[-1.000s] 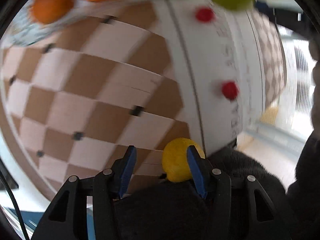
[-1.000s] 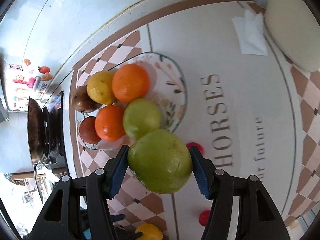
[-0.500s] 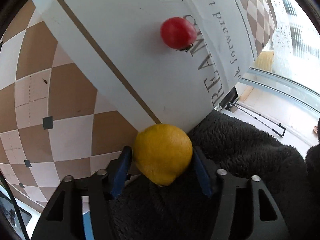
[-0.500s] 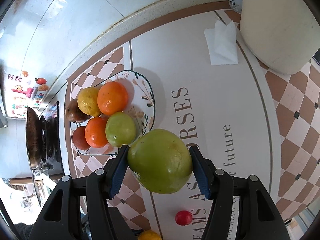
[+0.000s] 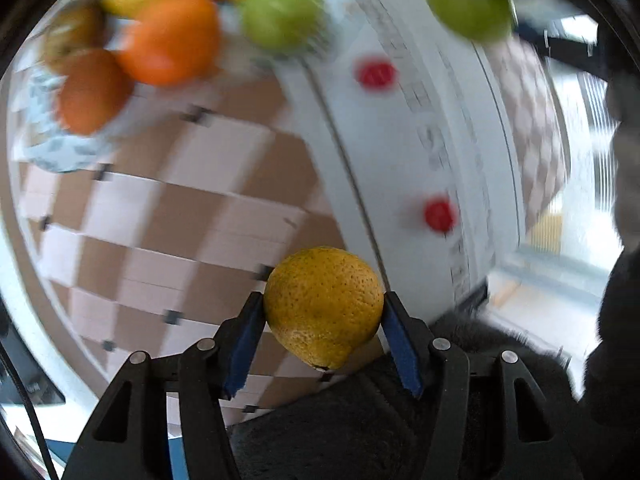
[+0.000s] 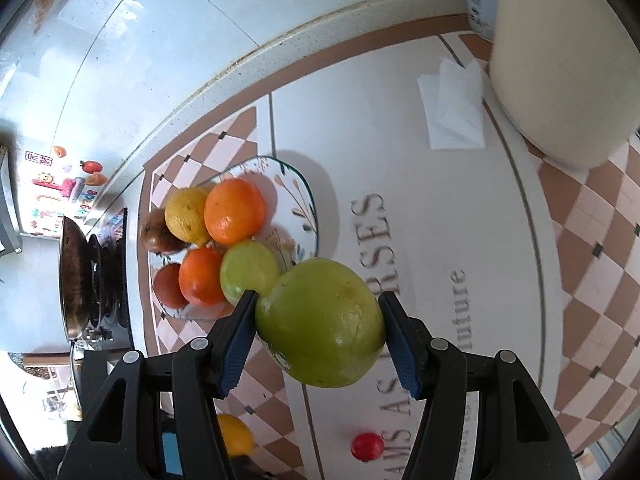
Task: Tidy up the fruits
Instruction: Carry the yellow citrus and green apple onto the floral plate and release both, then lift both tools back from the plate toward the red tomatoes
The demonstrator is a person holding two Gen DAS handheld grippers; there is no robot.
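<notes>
The printed mat point(image 6: 440, 216) on the worktop shows grey capitals "RSES", "AMS AS A" (both cut off by fruit) and smaller lettering ending "uture".

Glossy pale wall tiles point(image 6: 132, 28) behind counter; checkered brown-cream mat point(image 6: 592, 248); dark wok point(image 6: 74, 276) left, possibly on stove; daylight.

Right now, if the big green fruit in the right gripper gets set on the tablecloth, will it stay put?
Probably not: the big round green fruit looks smooth-skinned and would likely roll on the flat tablecloth. It seems firm, since the right gripper leaves no visible dent.
</notes>
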